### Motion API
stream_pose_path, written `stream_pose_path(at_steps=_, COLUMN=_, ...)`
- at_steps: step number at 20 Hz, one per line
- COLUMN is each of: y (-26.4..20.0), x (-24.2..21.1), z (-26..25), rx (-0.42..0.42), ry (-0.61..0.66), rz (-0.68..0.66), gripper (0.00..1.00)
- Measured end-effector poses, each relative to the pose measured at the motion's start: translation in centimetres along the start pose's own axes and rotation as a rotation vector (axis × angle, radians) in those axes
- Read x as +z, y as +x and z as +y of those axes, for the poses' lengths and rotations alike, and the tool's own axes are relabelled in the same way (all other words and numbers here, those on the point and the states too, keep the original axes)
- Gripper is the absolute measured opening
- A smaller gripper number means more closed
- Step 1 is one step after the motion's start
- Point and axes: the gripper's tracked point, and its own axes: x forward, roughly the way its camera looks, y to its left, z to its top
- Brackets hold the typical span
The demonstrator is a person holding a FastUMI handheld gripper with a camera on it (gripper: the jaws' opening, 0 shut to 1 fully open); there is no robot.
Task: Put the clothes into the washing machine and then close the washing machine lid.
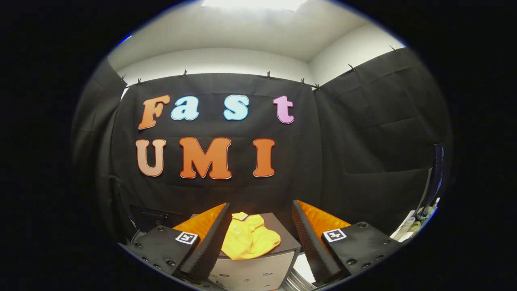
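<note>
**Tongs spread wide, yellow shirt lying ahead on a dark-topped unit**

The tongs stand wide apart with nothing between them; neither finger touches anything. Each finger body carries a small square black-and-white marker on top.

Seen in the gap between the fingers, and lying beyond their tips, is the yellow shirt, a small crumpled polo-type garment. It rests on the dark flat top of a boxy unit whose pale grey front panel faces the tongs. The shirt covers the left and middle part of that top and hangs slightly over the near edge; the right side and right far corner of the top stay bare. The collar, with a light inner patch, points toward the far edge, and the hem lies toward the near edge, so the garment's long axis runs roughly near to far, with the lower part bunched out to the right.

Low down, just right of the unit and beside the right finger, a curved shiny rim shows; what it belongs to cannot be told.

Further off to the right, some pale clutter sits under a dark upright pole. Behind all, black cloth closes the booth, clipped beneath white wall.
</note>
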Motion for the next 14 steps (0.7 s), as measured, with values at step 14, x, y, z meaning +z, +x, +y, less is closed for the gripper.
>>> stream_pose_path(at_steps=14, y=6.0, x=1.0, z=3.4, rx=0.062, ry=-0.013, rz=0.017, gripper=0.97)
